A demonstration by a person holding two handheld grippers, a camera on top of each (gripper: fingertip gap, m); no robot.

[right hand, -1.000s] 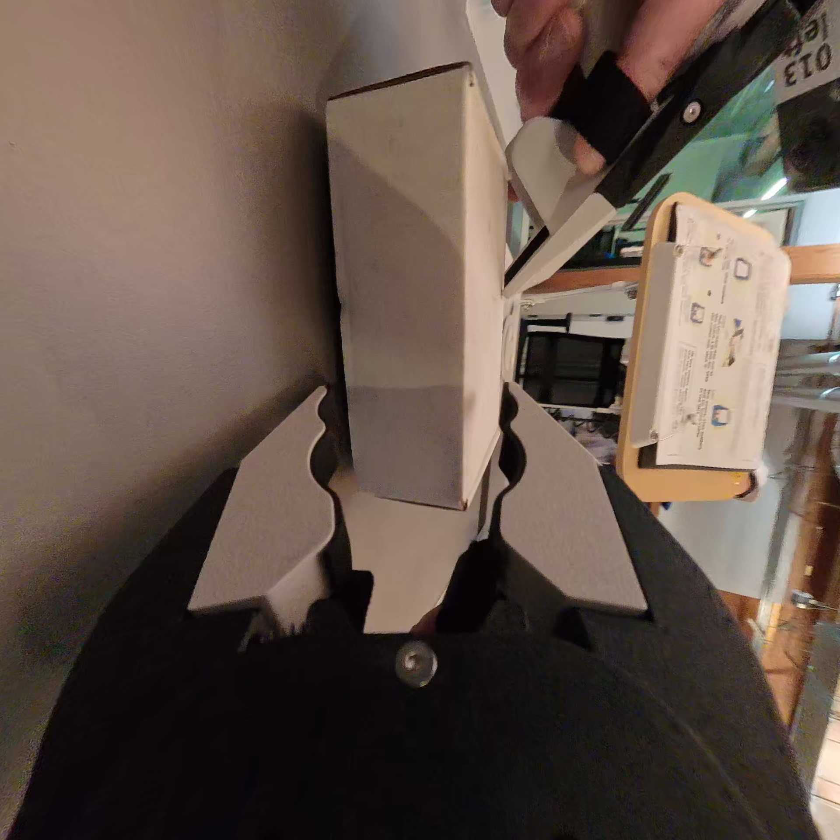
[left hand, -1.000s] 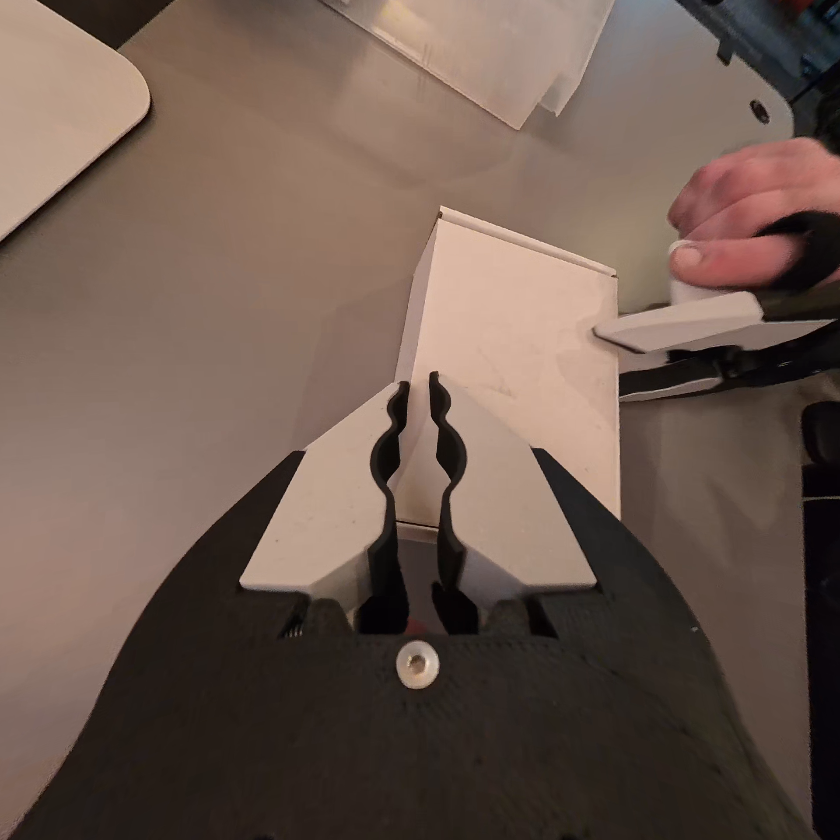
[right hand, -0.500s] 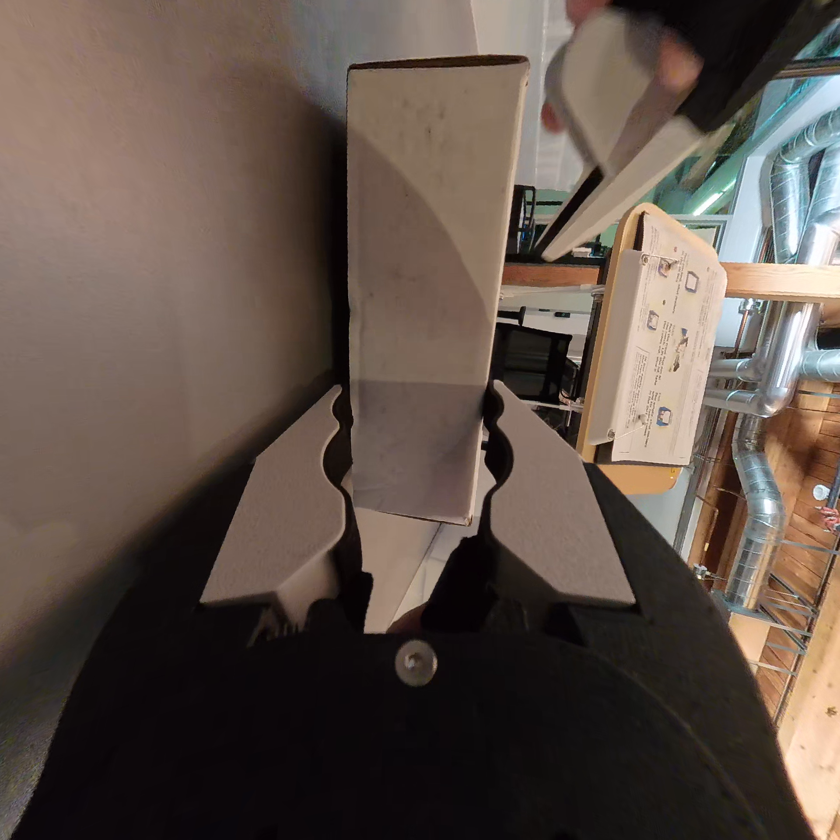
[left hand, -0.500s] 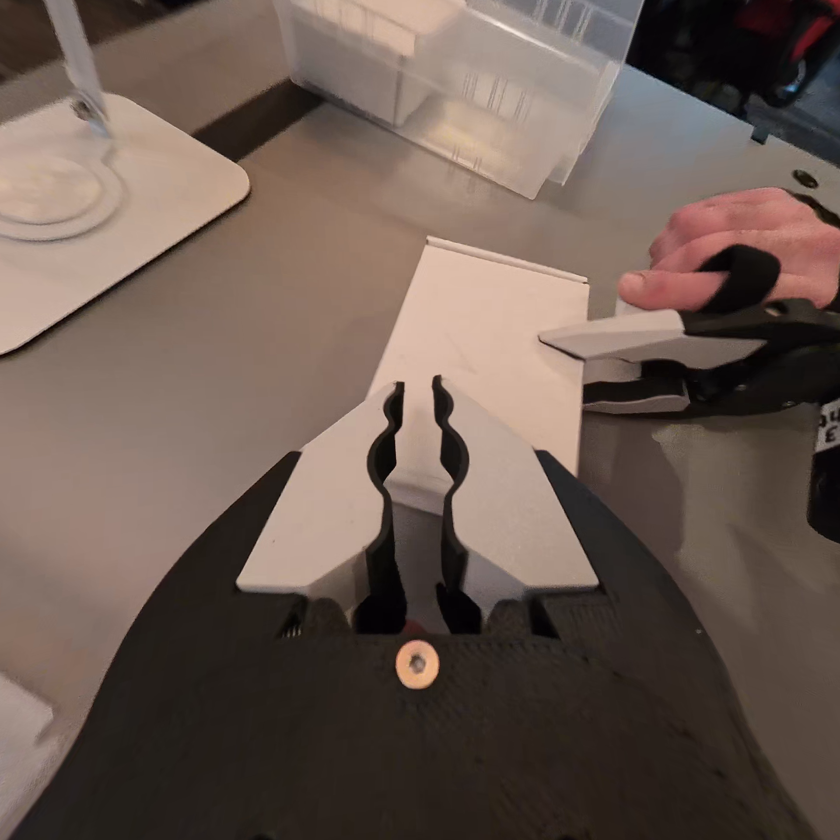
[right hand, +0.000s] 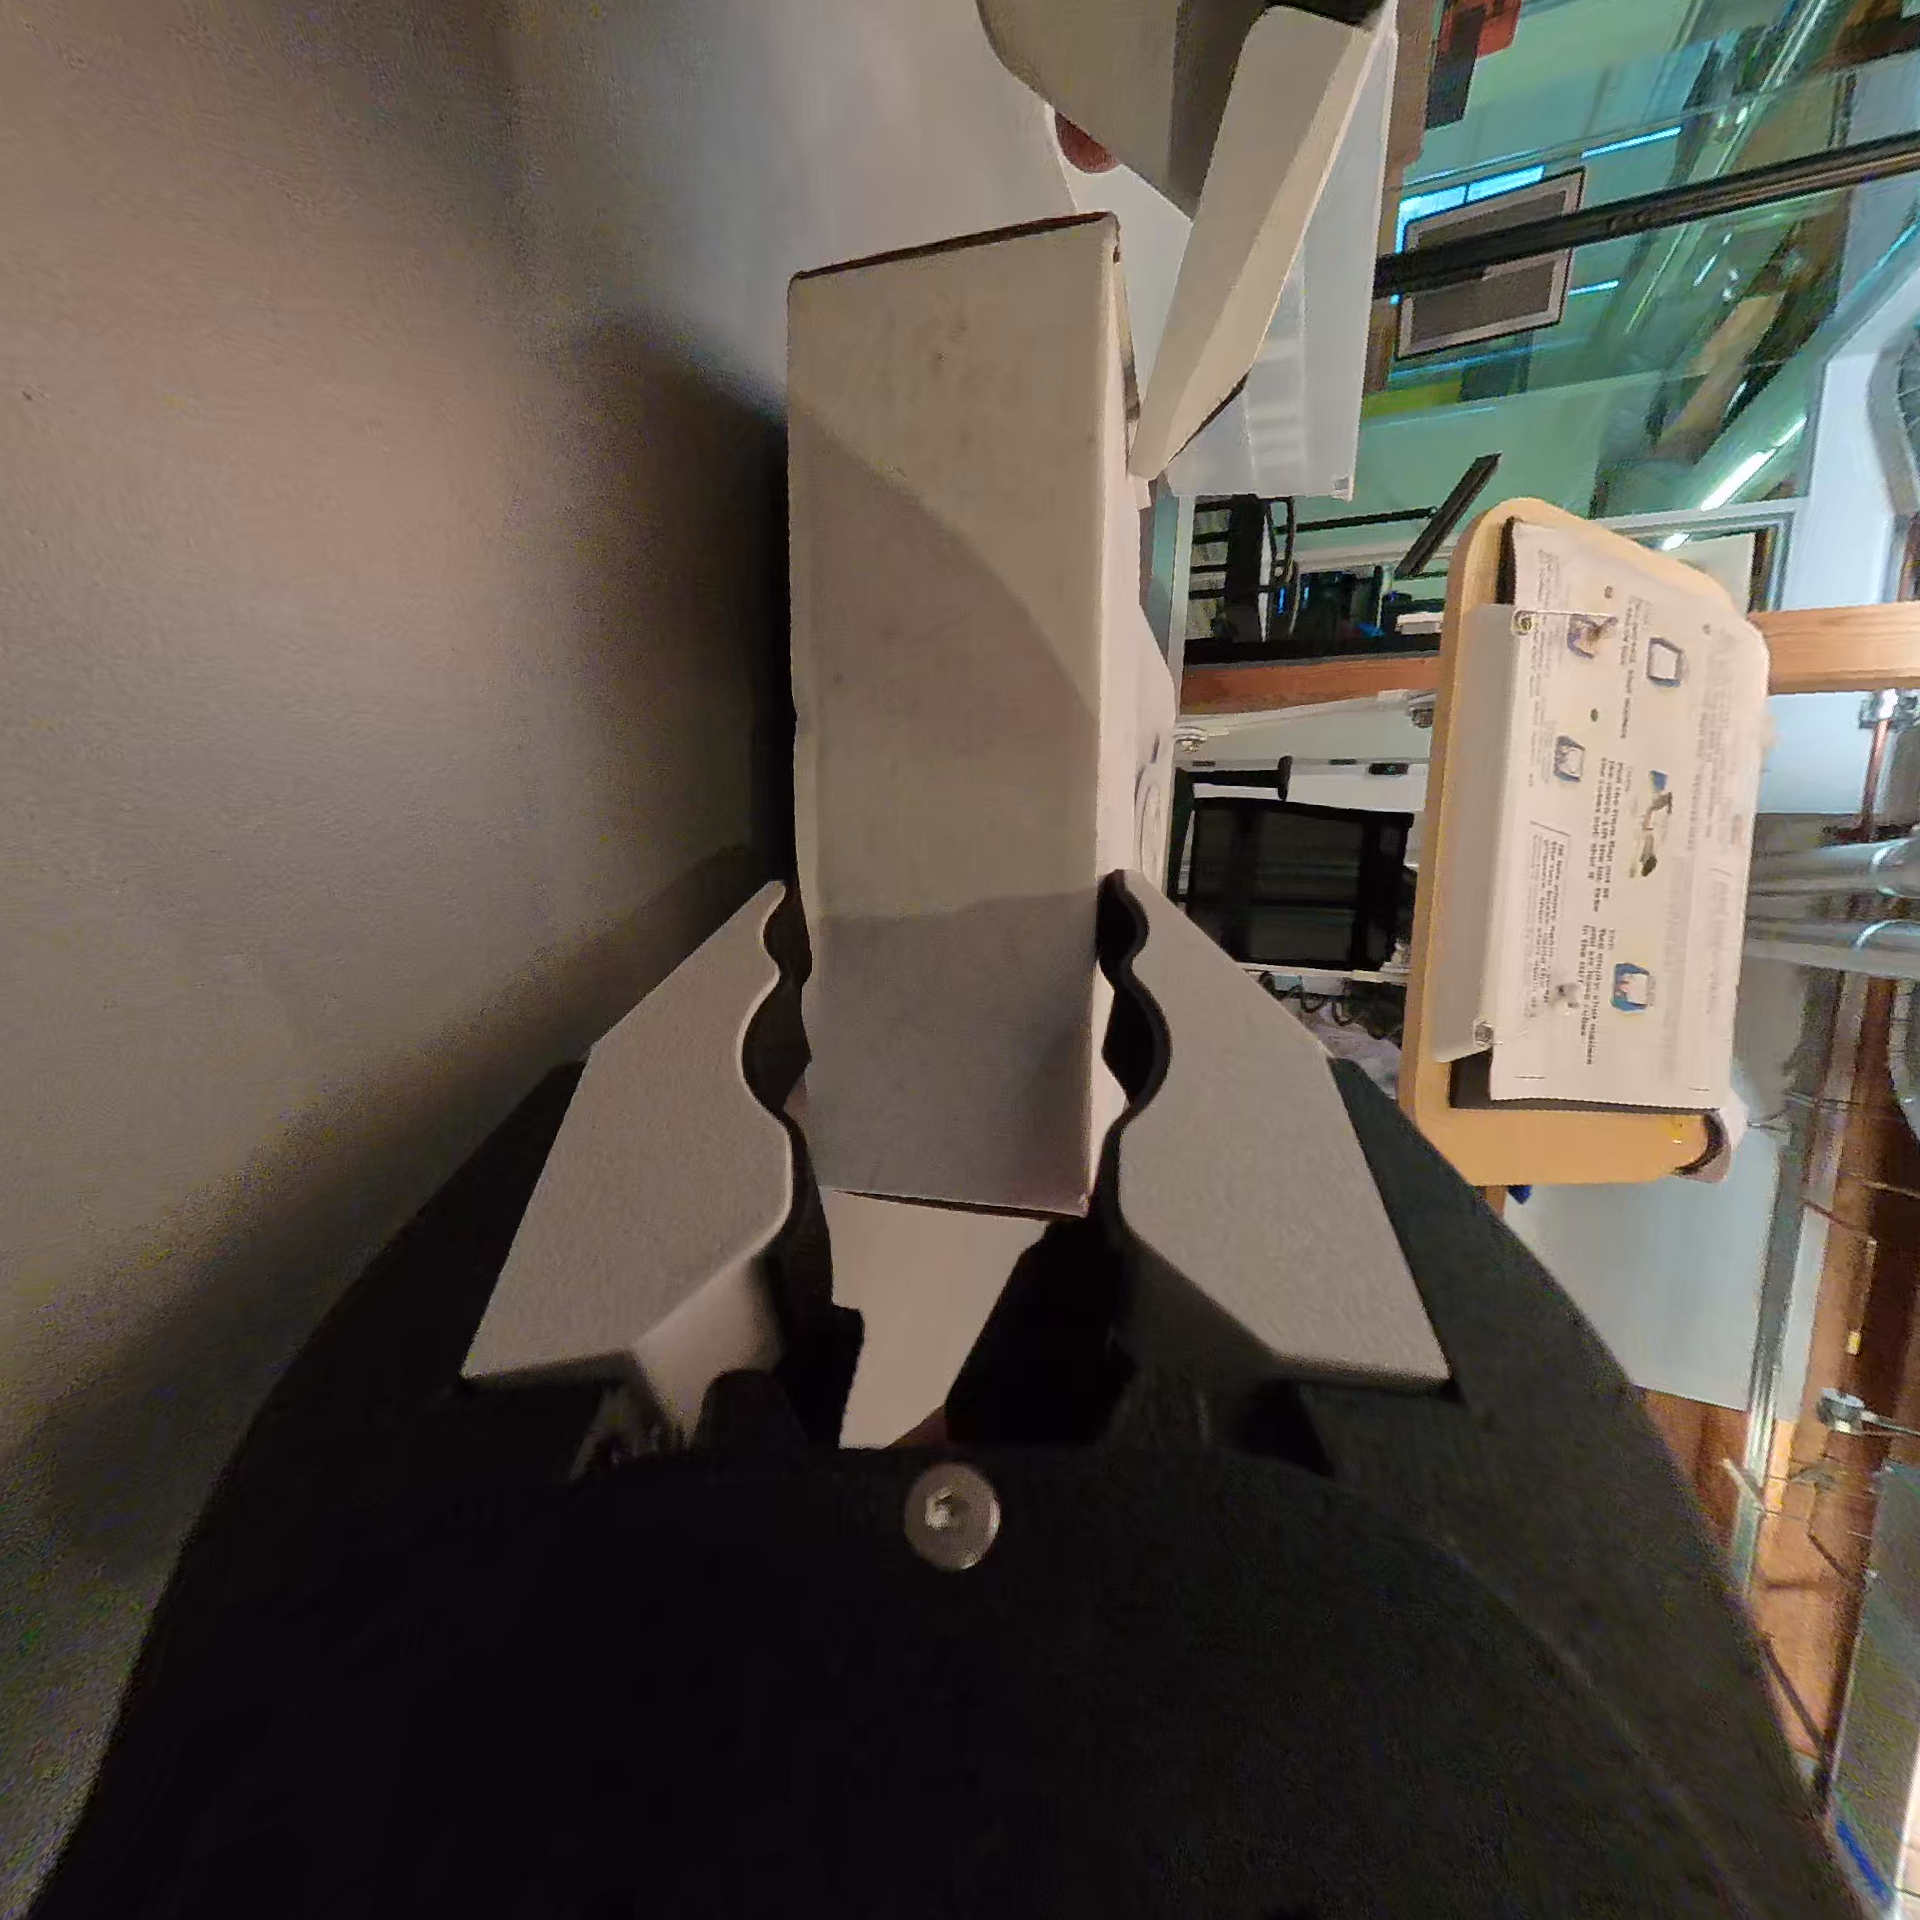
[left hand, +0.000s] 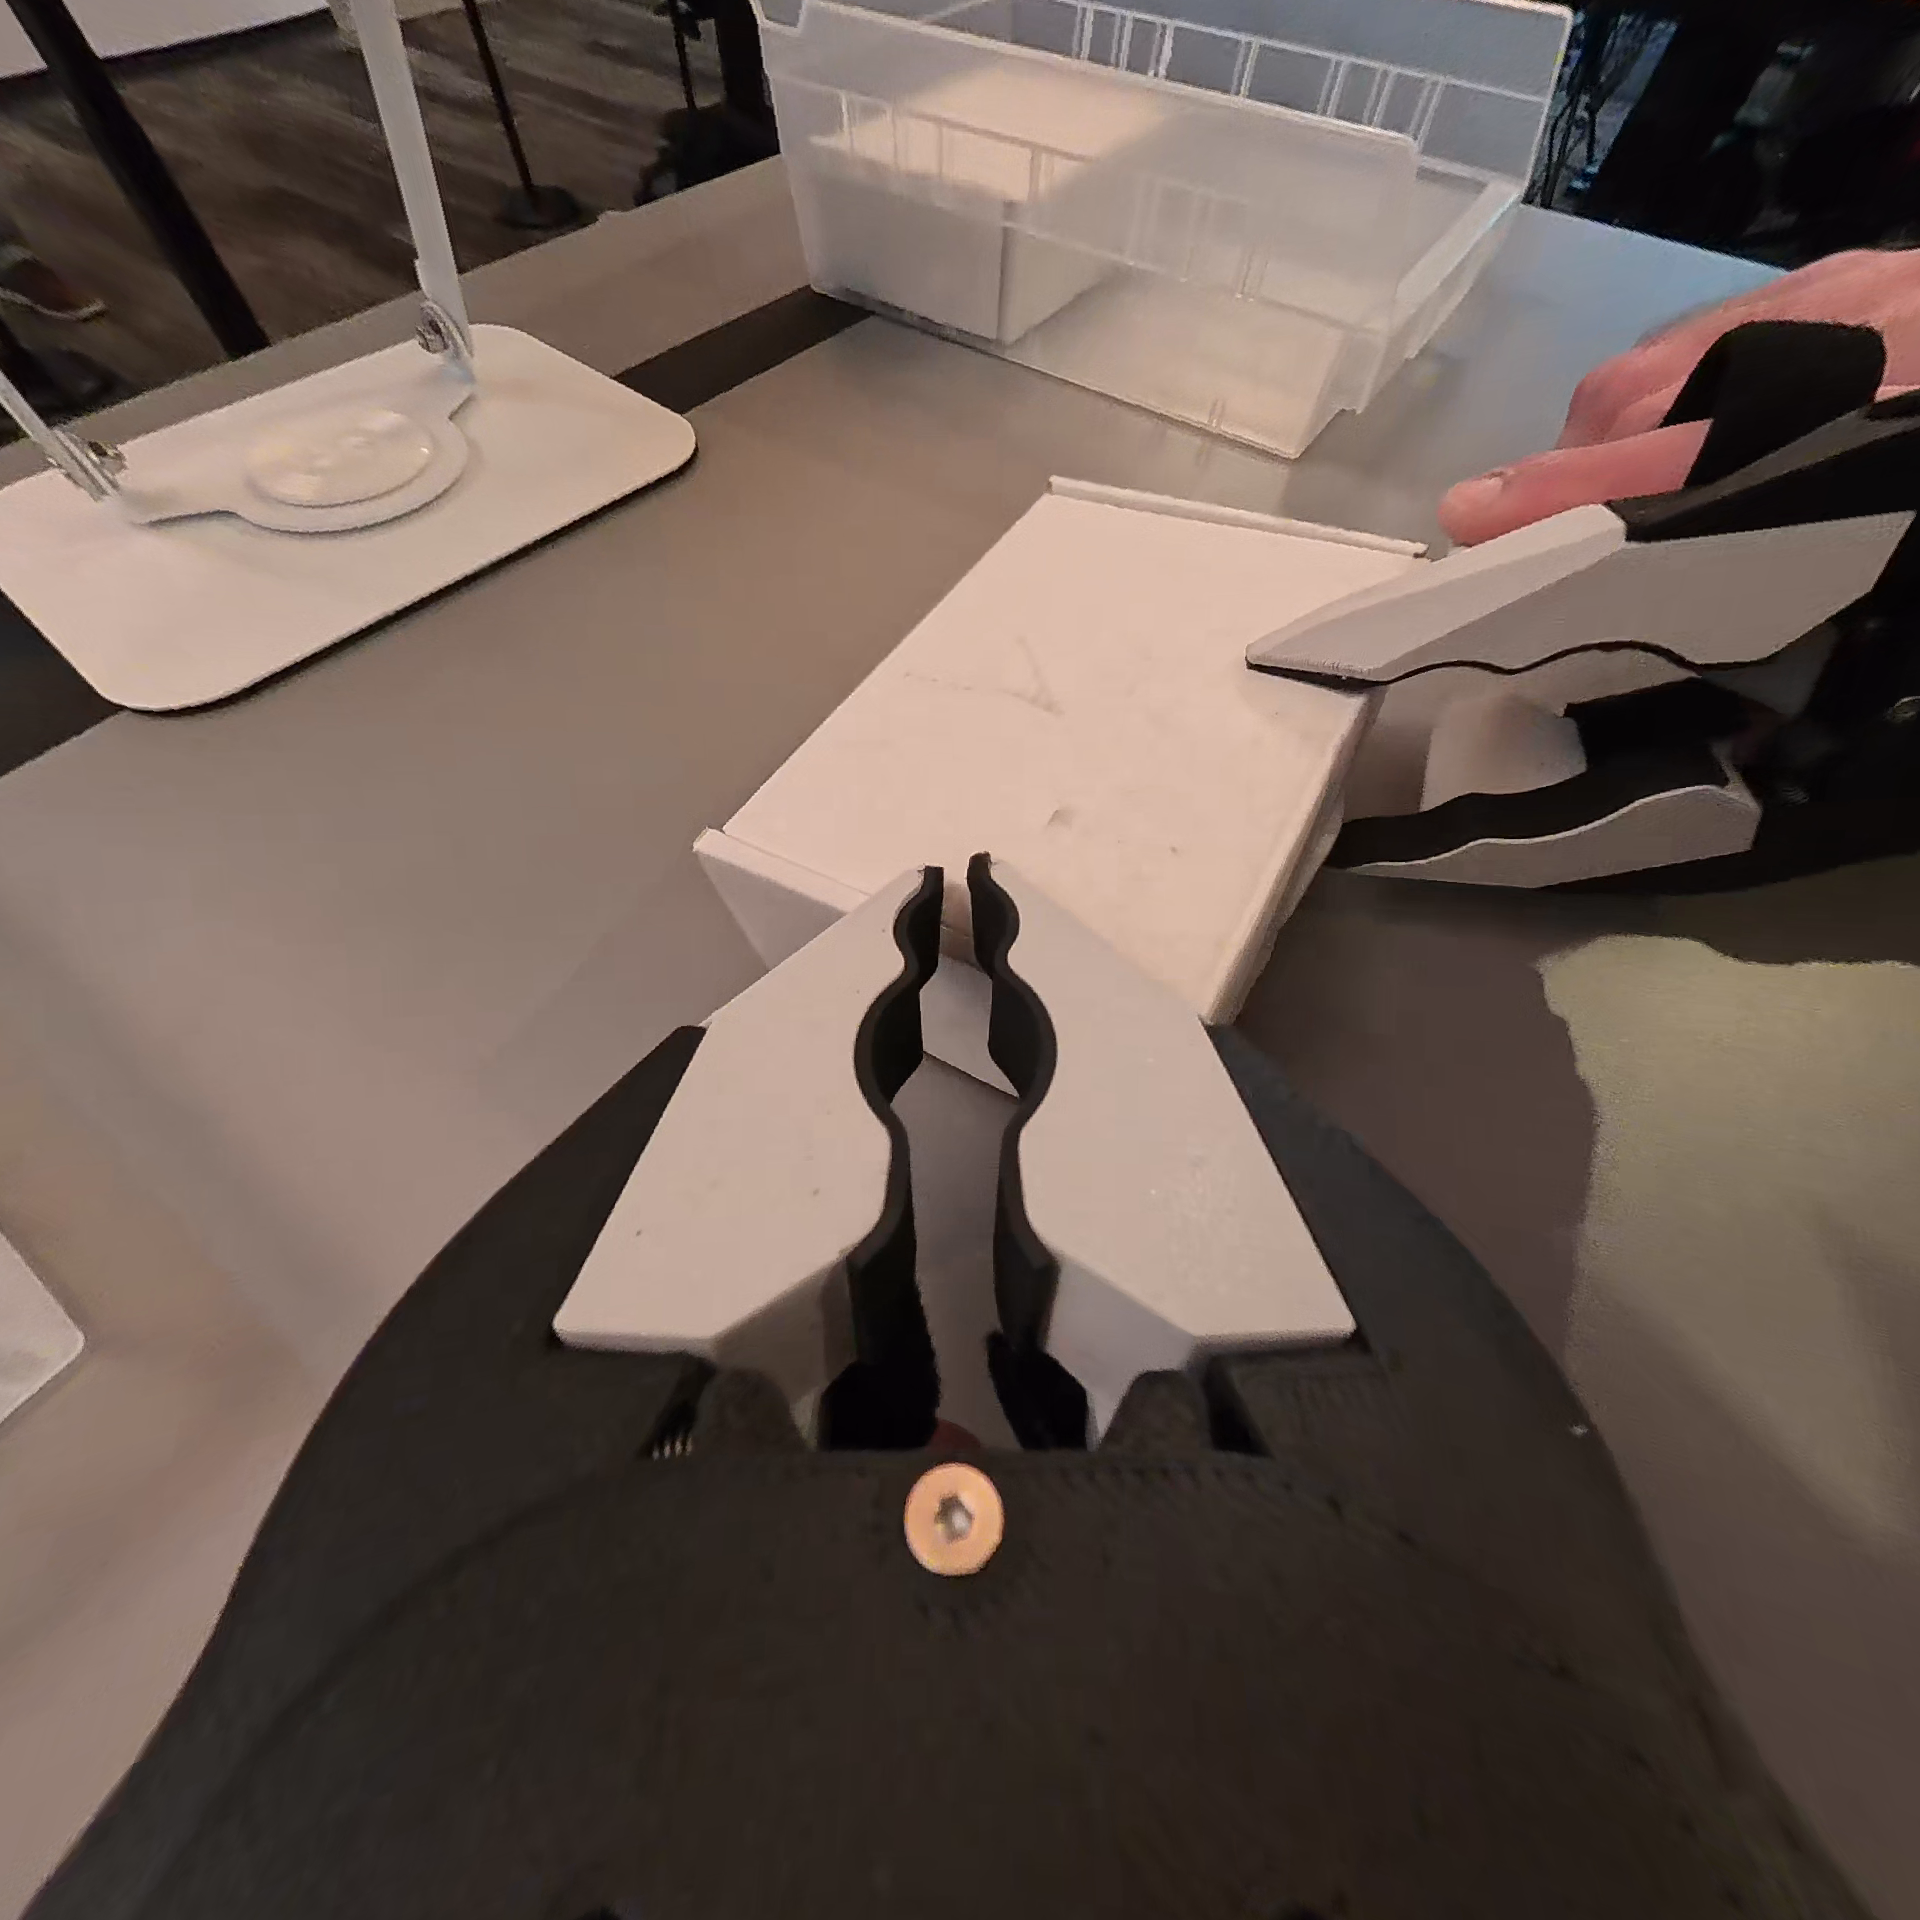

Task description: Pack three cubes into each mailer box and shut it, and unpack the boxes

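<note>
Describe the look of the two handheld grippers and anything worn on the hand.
Both the left gripper and right gripper have a rounded matte black body, a silver screw at centre, and two light grey wedge fingers lined with wavy black pads. A black strap crosses the hand. No cables show.

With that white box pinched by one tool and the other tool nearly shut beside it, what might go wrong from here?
1. The right gripper clamps the closed mailer box by one end only, top and bottom; lifted, it might sag or twist free.
2. The left gripper has its jaws almost shut at the box's near corner; pushing there might dent the cardboard or shove the box across the grey table.
</note>
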